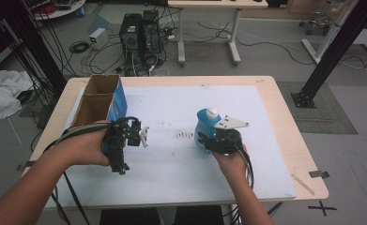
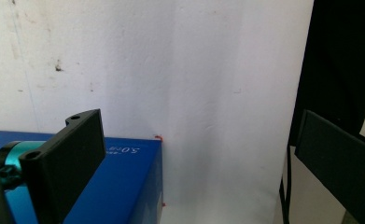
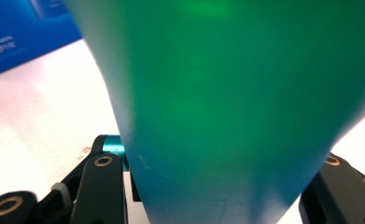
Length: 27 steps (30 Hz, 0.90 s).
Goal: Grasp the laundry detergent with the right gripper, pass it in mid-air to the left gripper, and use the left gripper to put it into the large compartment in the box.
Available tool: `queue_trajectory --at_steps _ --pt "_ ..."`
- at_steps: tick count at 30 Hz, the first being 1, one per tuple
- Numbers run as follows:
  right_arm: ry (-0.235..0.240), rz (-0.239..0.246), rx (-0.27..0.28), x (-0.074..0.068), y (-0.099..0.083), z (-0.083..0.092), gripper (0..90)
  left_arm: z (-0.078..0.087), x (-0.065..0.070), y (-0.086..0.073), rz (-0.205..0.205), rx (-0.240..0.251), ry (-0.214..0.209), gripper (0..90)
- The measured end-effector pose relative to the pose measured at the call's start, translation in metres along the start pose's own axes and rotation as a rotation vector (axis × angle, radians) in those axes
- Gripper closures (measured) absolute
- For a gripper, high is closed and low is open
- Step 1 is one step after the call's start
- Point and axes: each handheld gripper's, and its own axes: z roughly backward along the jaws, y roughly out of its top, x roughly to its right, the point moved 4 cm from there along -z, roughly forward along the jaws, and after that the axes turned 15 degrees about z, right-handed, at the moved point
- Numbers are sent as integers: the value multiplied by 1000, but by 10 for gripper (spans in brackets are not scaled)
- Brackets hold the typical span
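Note:
A blue bottle [image 1: 203, 125] with a white cap stands upright on the white mat [image 1: 172, 164], right of centre. My right gripper [image 1: 202, 139] comes at it from the near side and is shut on its lower body. In the right gripper view the bottle [image 3: 227, 93] is blurred and lies between both jaws of the right gripper [image 3: 217, 186]. My left gripper [image 1: 139, 136] is held just right of an open blue cardboard box [image 1: 118, 101] at the table's left. In its own view the left gripper [image 2: 196, 126] is open with bare mat between its jaws, and the box [image 2: 124, 186] is behind the left jaw.
The mat covers most of a wooden table [image 1: 284, 122]. A thin wooden stick [image 1: 303, 183] lies near the table's front right corner. Behind the table, computer towers [image 1: 139, 35] and cables sit on the floor. A black frame post [image 1: 331, 51] stands at the far right.

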Motion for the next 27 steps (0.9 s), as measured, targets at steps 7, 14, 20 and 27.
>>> queue_trajectory --at_steps 7,14,20,27 --pt "65 28 41 -7 17 12 462 8 -5 10 -13 -3 13 17" --pt "177 95 89 -20 34 21 462 19 -6 21 -27 -4 22 17" --pt "264 155 123 -30 40 23 462 25 -6 29 -35 3 25 17" --pt "402 264 134 -48 45 19 462 32 -3 42 -61 16 3 17"
